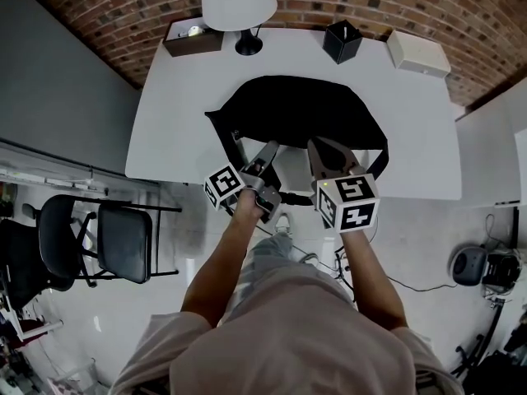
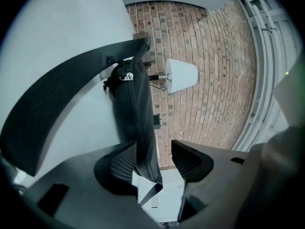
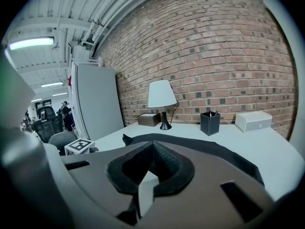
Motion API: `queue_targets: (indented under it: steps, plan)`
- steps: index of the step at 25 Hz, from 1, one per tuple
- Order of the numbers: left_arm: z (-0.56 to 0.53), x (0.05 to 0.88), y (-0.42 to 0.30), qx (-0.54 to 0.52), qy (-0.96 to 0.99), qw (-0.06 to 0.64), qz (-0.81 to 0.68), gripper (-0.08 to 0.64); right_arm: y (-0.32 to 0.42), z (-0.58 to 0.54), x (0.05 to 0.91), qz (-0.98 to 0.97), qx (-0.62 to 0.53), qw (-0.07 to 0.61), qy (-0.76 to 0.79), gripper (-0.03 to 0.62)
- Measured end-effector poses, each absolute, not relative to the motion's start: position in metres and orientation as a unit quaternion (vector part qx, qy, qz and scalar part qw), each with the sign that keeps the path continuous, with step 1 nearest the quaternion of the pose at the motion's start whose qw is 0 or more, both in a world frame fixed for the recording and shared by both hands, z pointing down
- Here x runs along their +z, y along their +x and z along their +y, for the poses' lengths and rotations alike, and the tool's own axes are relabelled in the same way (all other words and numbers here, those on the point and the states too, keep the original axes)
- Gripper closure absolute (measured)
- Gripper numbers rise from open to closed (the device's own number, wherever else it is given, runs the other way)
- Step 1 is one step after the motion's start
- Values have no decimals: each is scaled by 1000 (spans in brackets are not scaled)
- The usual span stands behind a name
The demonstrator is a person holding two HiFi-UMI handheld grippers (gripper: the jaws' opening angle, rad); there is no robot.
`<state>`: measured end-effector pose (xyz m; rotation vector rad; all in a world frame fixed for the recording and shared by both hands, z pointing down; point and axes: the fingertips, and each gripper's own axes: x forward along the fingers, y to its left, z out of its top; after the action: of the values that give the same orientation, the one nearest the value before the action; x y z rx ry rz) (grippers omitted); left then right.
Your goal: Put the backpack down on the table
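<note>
Two grippers, one backpack, one table. The black backpack (image 1: pixel 300 109) lies flat on the white table (image 1: pixel 412 130), its near edge at the table's front, and both grippers sit there.

The left gripper (image 1: pixel 268 151) has its jaws spread. The left gripper view shows a black strap (image 2: pixel 140 123) running between them, against the left pad and clear of the right one.

The right gripper (image 1: pixel 325 151) has its jaws pressed together at the tips. Nothing is seen between them in the right gripper view, and the backpack (image 3: pixel 214 149) lies just beyond.

Along the table's far side by the brick wall stand four things:
- one lamp (image 1: pixel 239 2)
- one brown box (image 1: pixel 193 38)
- one black pen holder (image 1: pixel 342 41)
- one white box (image 1: pixel 418 53)

Only the head view shows the floor – two chairs on the left, a folding chair (image 1: pixel 123 241) and an office chair (image 1: pixel 49 245) – plus the person's forearms.

Only the left gripper view shows a wide mesh shoulder strap (image 2: pixel 57 109) and a zipper pull (image 2: pixel 127 76) up close.

Only the right gripper view shows the ceiling light (image 3: pixel 31 43) – and the left gripper's marker cube (image 3: pixel 79 146) from the side.
</note>
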<state>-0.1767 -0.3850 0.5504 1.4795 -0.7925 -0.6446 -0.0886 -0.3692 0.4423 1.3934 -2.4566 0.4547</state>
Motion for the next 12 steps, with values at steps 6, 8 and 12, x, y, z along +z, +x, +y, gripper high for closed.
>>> queue_targets:
  steps: [6,8,12]
  plan:
    - [-366,511,-163,-254,695,566,-364,353,-86,-346,430,-859,153,127,471,591]
    - [-359,497,-158,-241,714,543,-371,361,-84,-339,423,-862,153,118,469,591]
    - [-345,470,-145,-210,745,502,-386,404,-76,-324,411,-864,149,105,469,591]
